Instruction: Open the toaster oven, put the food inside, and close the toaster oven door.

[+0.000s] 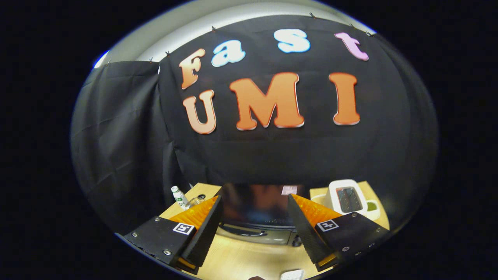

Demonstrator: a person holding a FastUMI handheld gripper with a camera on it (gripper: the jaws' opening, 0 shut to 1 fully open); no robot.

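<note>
beyond the spread, empty tongs, the toaster oven between small bottle and white container

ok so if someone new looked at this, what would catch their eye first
Probably the open gripper, its two fingers spread wide with nothing between them. Just beyond them sits the dark toaster oven on the wooden table, its door shut and handle facing the fingers. A white container stands to the oven's right, a small bottle to its left.
</note>
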